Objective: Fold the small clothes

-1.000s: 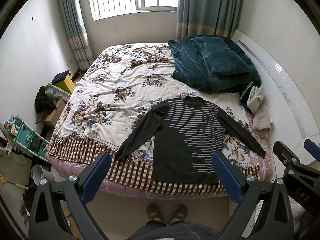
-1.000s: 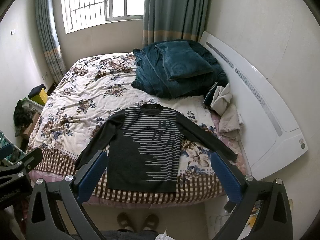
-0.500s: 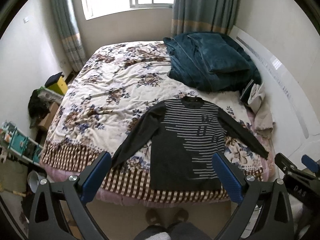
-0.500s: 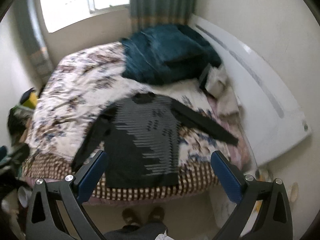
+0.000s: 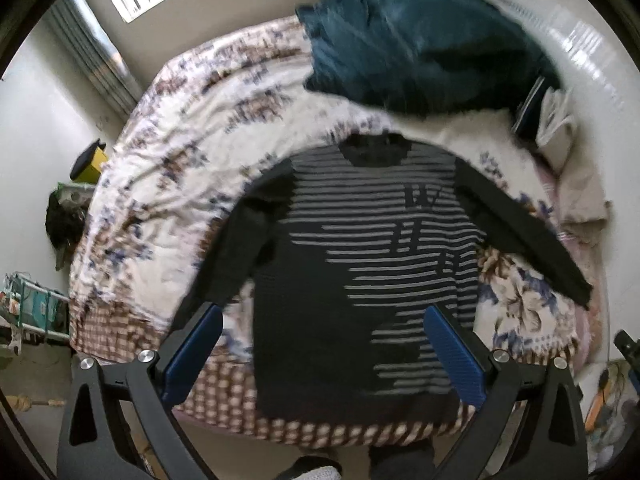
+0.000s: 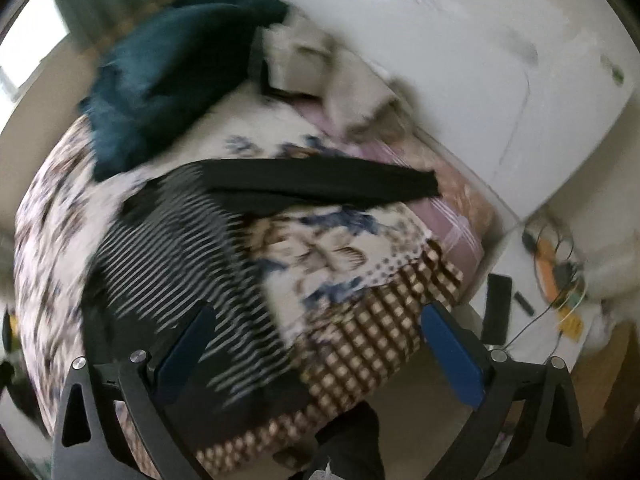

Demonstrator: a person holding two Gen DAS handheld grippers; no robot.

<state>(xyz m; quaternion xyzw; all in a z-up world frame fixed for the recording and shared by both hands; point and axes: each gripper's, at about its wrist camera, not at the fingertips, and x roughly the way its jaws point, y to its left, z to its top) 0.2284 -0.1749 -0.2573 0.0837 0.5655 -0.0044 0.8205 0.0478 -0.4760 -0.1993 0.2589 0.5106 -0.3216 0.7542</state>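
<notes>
Striped sweater (image 5: 360,280) flat on floral bed (image 5: 180,160), whole only in left view, left gripper (image 5: 324,344) and right gripper (image 6: 316,344) wide apart, empty

Motion blur smears the right wrist view: the striped sweater (image 6: 172,264) loses its edges, and the small items on the floor (image 6: 556,280) right of the bed cannot be identified. In the left wrist view the sweater's lettering (image 5: 420,200) is unreadable, and the blue fingers (image 5: 452,356) cover its lower corners.
</notes>
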